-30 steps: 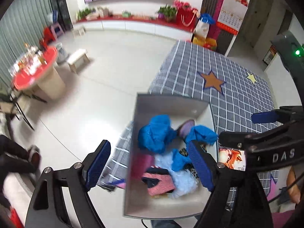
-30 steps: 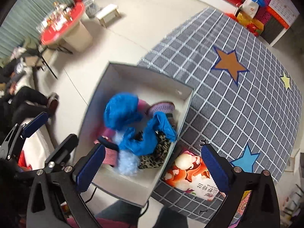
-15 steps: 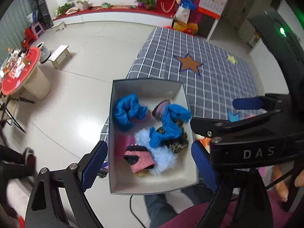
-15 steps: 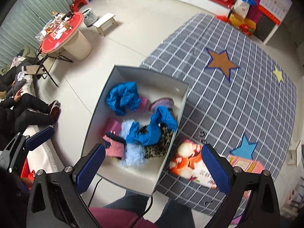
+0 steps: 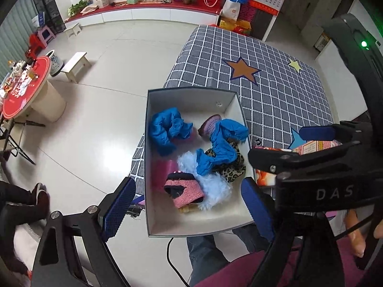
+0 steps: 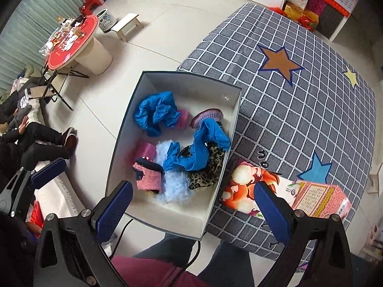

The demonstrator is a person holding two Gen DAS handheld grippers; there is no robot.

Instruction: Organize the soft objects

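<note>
Both tools (image 5: 189, 205) (image 6: 194, 205) gaping, box (image 6: 182, 81) seemingly full

We see an open grey-walled cardboard box (image 6: 233, 110) with a white inside, overhanging the mat edge, holding a crumpled blue cloth (image 6: 155, 113), a twisted blue cloth (image 6: 198, 148) over leopard-print fabric (image 6: 205, 169), fluffy pale-blue fur (image 6: 174, 184), a pink-and-black knit piece (image 6: 148, 174)

Both wrist views look steeply down from well above. The left wrist view faces the grey box (image 5: 191, 230) head-on; the right wrist view sees it (image 6: 167, 224) obliquely. Both share the checked mat (image 5: 275, 91) (image 6: 299, 110).
</note>
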